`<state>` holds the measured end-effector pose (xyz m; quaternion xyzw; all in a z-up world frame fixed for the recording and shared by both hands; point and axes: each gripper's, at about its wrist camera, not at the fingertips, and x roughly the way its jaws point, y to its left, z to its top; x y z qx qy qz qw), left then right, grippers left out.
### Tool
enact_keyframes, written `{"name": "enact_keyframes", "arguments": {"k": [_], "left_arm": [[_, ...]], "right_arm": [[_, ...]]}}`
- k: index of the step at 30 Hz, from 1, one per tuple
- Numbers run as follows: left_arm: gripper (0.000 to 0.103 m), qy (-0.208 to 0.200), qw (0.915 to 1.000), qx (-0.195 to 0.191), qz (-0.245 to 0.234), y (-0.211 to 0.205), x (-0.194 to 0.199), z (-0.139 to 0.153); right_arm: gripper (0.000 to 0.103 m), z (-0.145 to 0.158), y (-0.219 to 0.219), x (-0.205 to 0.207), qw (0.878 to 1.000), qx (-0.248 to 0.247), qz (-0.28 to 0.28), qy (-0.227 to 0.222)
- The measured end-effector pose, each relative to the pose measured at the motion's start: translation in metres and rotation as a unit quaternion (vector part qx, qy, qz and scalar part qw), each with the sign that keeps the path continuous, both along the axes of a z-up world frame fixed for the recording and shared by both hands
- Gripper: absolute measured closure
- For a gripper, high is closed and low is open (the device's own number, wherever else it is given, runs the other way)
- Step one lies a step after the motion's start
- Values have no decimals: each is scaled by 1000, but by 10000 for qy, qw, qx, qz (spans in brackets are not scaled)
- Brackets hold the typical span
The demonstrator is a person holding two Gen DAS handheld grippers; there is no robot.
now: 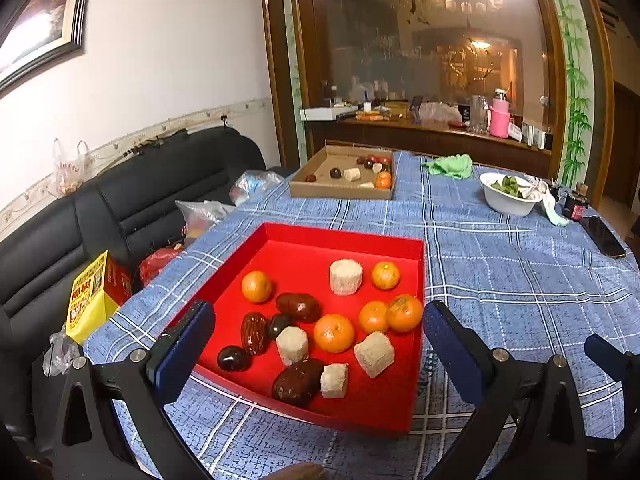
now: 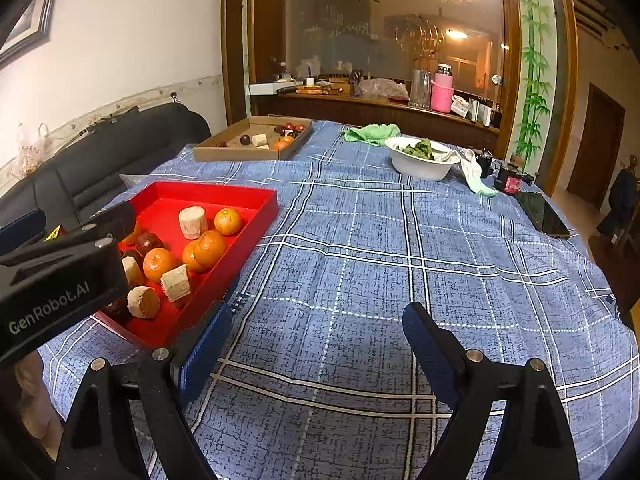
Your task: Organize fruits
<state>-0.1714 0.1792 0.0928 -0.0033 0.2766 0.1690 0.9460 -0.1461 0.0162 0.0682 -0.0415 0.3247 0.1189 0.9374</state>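
The red tray (image 1: 344, 240) lay near the table's left edge and held the fruit being sorted: five small oranges, several dark brown dates and a few pale cut chunks, all loose on its floor. Nearest the tray's front wall sat a large date (image 1: 297, 381) touching a pale chunk (image 1: 334, 380); just behind them, towards the tray's middle, was an orange (image 1: 334, 333) with another pale chunk (image 1: 293, 345) at its left.

The left gripper (image 1: 318, 334) hung over the front half of the tray, its jaws spread wide with nothing between the pads, the near fruits framed in the gap. The right gripper (image 2: 316, 338) stood just off the tray's right wall, over bare blue checked tablecloth (image 2: 400, 260), its jaws likewise wide and empty.

Beyond the tray's far wall, well apart at the table's back edge, a cardboard box (image 1: 340, 191) already held a few dates, pale chunks and an orange. Far to the tray's right rear sat a white bowl (image 1: 506, 202) of greens and a green cloth (image 1: 450, 166).

The step in hand appeared to be a reach for the next piece, with neither gripper loaded. The next move probably called for the left gripper to settle on one piece, lower around it without nudging its touching neighbours, and close gently, since the round oranges would roll and the dates looked soft.
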Motion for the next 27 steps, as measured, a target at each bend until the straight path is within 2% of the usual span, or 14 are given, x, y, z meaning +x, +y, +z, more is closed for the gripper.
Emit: {"name": "enact_keyframes", "arguments": {"k": [17,27], "left_arm": [[0,336,9991,-224,-122,6,8,-11],[0,375,9989,-245,-149,5,9,-13]], "right_arm": [[12,-7,5,7,9997,-149,-106,168],[12,-7,7,6,9997,-177,-104,157]]}}
